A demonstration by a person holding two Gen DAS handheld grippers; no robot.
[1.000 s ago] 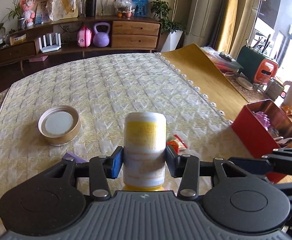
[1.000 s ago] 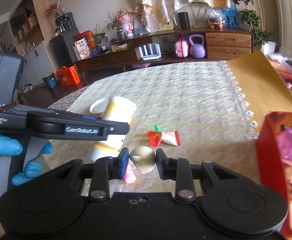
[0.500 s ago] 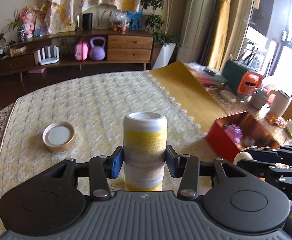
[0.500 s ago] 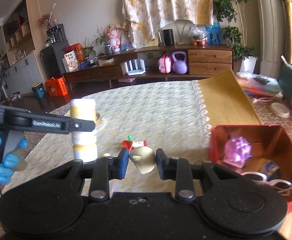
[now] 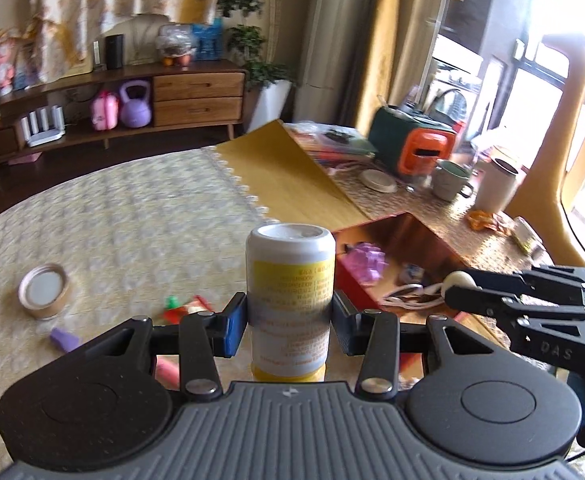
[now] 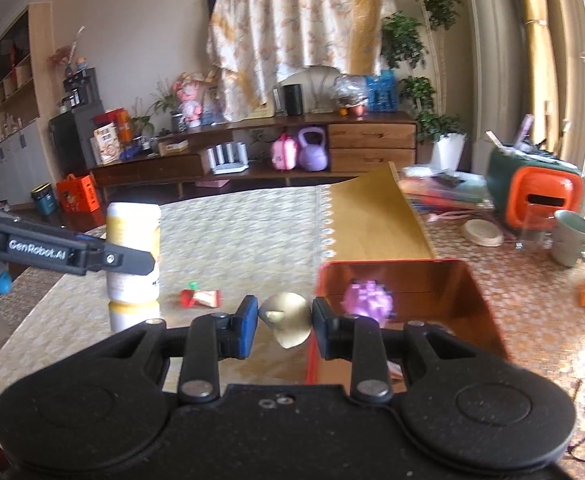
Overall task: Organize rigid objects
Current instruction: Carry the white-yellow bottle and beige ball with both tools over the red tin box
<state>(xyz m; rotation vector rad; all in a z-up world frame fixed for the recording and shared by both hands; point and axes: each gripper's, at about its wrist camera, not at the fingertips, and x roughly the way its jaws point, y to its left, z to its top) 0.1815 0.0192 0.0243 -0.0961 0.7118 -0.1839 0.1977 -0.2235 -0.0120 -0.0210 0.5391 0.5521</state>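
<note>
My left gripper (image 5: 290, 326) is shut on an upright white and yellow bottle (image 5: 290, 280), held above the table; the right wrist view shows that bottle (image 6: 133, 256) at the left. My right gripper (image 6: 284, 320) is shut on a small cream, shell-like piece (image 6: 286, 318), just left of the red box (image 6: 468, 300). In the left wrist view the right gripper (image 5: 458, 282) hovers over the red box (image 5: 356, 286), which holds a purple toy (image 5: 366, 260) and white looped items (image 5: 408, 296).
On the quilted tablecloth (image 5: 132, 216) lie a round lid (image 5: 44, 290), a red and green packet (image 5: 184, 308), a purple piece (image 5: 62, 338) and a pink piece (image 5: 166, 370). Mugs (image 5: 448, 178), a green and orange case (image 5: 410, 144) and clutter crowd the table's right side.
Both grippers have risen and swung right, toward the red box, each keeping its grip. The box now lies closer, beside the bottle in the left wrist view.
</note>
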